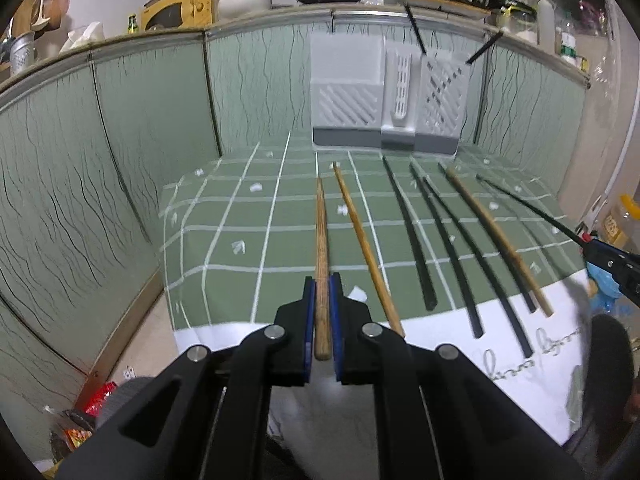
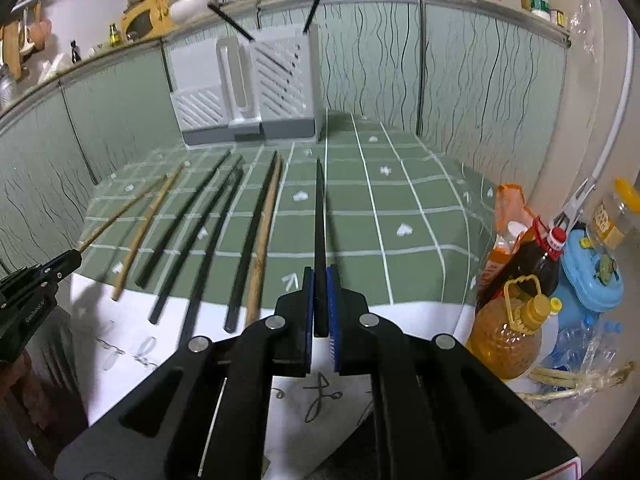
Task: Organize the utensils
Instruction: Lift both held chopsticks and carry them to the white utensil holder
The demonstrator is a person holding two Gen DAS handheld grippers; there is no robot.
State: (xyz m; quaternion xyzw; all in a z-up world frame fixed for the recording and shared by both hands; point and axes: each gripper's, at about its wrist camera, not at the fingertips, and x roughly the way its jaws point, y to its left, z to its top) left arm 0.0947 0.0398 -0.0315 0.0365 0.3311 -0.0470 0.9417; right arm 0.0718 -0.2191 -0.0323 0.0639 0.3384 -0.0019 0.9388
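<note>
- The left gripper (image 1: 322, 300) is clamped on a wooden chopstick (image 1: 321, 240), its blue pads pressed to both sides near the thick end; the stick points away toward the far wall.
- The right gripper (image 2: 320, 300) is clamped the same way on a black chopstick (image 2: 320, 216), which also points away.
- The other chopsticks lie in a row on the green checked tablecloth (image 1: 240, 236): a second wooden one (image 1: 366, 248) just right of the held one, then black ones (image 1: 408, 236) and another wooden one (image 1: 496, 236) further right.
- A grey and white utensil holder (image 1: 384, 96) stands at the far edge of the table, with two black chopsticks (image 1: 416, 32) upright in its right compartment.
- Oil bottles (image 2: 508, 332) stand right of the table.
</note>
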